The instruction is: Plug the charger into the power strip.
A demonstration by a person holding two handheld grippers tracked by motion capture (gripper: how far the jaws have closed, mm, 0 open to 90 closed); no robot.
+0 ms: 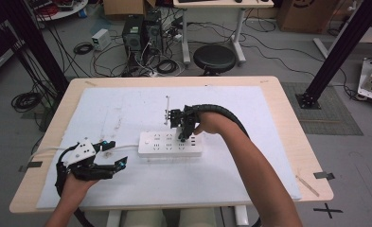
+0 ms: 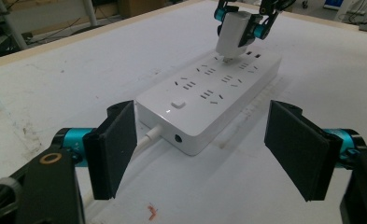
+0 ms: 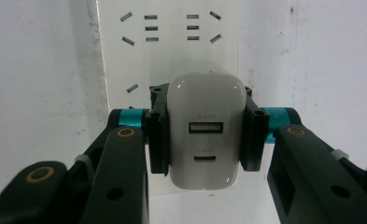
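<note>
while clamped in the right tool (image 3: 203,135), the charger (image 3: 204,135) meets the power strip (image 3: 172,42).

Right gripper (image 1: 186,135) centre frame, pointing down, jaws clamped, forearm angling in from lower right; left gripper (image 1: 111,158) lower left, jaws apart.

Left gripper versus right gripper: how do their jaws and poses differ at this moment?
The left gripper has its jaws open and empty, near the white power strip; the right gripper is shut on the white USB charger. The left lies low beside the strip's cable end; the right points down over its sockets. Both have black jaws.
</note>
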